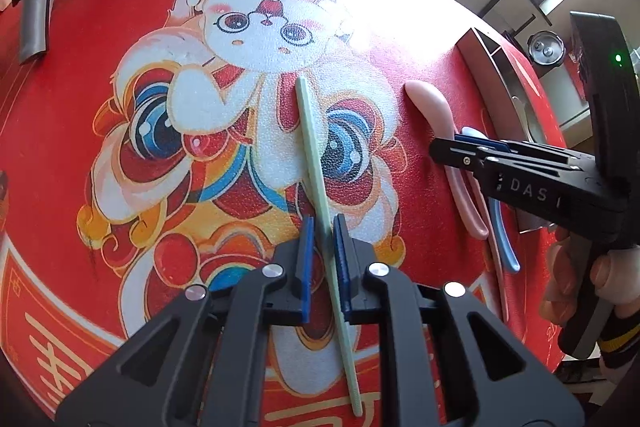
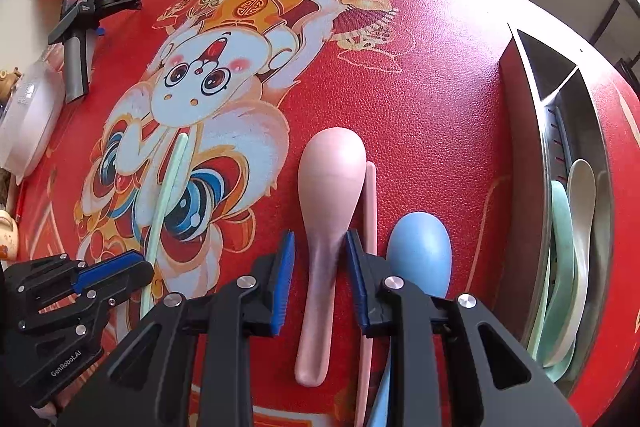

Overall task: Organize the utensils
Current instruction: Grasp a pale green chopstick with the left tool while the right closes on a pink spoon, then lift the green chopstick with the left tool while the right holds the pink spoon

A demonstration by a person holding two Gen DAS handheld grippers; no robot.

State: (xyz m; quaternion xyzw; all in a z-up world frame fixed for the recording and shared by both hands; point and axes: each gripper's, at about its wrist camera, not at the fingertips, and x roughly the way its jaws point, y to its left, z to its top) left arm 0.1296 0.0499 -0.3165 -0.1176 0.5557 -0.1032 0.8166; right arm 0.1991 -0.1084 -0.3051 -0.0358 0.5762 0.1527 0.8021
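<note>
The left tool (image 1: 323, 239) stood open astride the green chopstick (image 1: 316, 163) lying on the surface (image 1: 400, 39). The right tool (image 2: 320, 251) straddled the pink spoon (image 2: 326, 211), unclosed. Each should close squarely mid-handle before lifting toward the tray (image 2: 520, 155).

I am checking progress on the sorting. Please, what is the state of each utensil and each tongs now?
Left tongs: open, astride the green chopstick, which lies flat.
Right tongs: open, astride the pink spoon, which lies flat.
Blue spoon: flat on the mat.
Pink chopstick: flat on the mat.
Metal tray: holds green and white spoons.
</note>
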